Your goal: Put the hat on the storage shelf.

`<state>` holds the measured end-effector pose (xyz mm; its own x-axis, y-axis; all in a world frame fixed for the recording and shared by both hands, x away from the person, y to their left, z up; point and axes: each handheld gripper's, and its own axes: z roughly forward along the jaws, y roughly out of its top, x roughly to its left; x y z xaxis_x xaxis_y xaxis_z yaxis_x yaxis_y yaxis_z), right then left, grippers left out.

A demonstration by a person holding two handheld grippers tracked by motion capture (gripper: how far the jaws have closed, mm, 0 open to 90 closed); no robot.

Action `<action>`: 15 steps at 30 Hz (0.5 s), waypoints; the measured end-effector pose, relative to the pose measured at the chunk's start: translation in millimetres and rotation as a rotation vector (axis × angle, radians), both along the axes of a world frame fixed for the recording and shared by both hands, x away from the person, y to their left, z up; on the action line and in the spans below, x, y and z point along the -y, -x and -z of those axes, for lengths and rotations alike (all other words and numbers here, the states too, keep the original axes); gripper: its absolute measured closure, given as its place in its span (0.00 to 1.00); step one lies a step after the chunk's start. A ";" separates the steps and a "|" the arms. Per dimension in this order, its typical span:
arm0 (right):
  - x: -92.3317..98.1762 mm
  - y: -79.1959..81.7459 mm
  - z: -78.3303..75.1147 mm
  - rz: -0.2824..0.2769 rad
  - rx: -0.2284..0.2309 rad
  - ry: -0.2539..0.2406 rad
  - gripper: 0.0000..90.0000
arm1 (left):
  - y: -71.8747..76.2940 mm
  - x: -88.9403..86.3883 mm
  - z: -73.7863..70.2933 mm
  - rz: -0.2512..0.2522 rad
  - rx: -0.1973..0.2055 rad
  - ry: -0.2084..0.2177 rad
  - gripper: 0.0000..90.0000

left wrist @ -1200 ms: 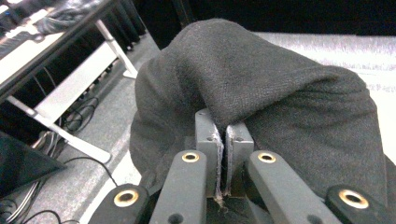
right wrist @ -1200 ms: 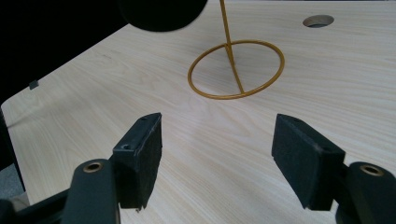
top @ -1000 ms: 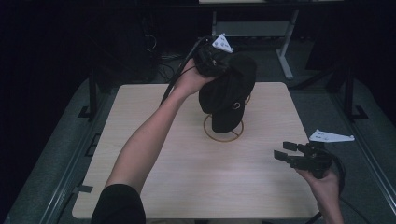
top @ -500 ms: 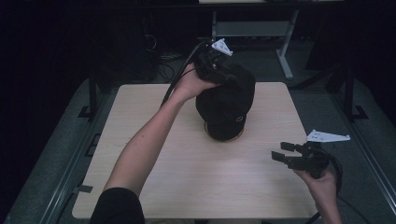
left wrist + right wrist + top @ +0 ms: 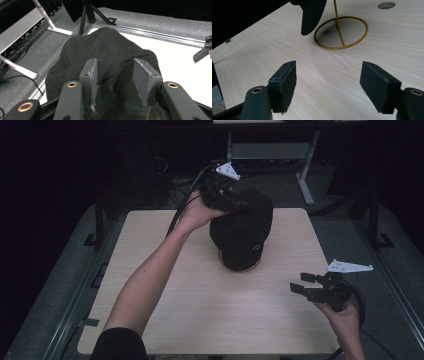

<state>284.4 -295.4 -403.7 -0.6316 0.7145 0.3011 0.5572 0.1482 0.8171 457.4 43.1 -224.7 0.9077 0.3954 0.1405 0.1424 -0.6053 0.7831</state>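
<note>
A black cap (image 5: 242,232) sits on a gold wire stand (image 5: 337,22) at the middle back of the light wooden table (image 5: 200,310). My left gripper (image 5: 240,202) rests over the cap's crown from the back left. In the left gripper view its jaws (image 5: 115,65) have just been opening and stand apart, with cap fabric (image 5: 105,50) bulging between the pads, unpinched. My right gripper (image 5: 302,284) hovers over the table's front right, pointing toward the stand. Its jaws (image 5: 328,72) have just been opening too, with nothing between them. The cap's brim (image 5: 312,15) hangs beside the stand's ring.
A round hole (image 5: 386,5) is cut into the tabletop beyond the stand. Metal rails (image 5: 75,305) run along the table's sides. Behind the table stand a white desk leg (image 5: 305,175) and cables (image 5: 165,170) on the dark floor.
The cap has come down over the stand and now hides most of the ring. The left gripper has let go of it and its jaws stand apart. The right hand has stayed put.
</note>
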 end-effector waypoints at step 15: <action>-3.6 -1.5 1.1 0.012 -0.002 0.021 0.27 | 10.0 -31.3 6.9 -0.042 -0.013 0.057 0.53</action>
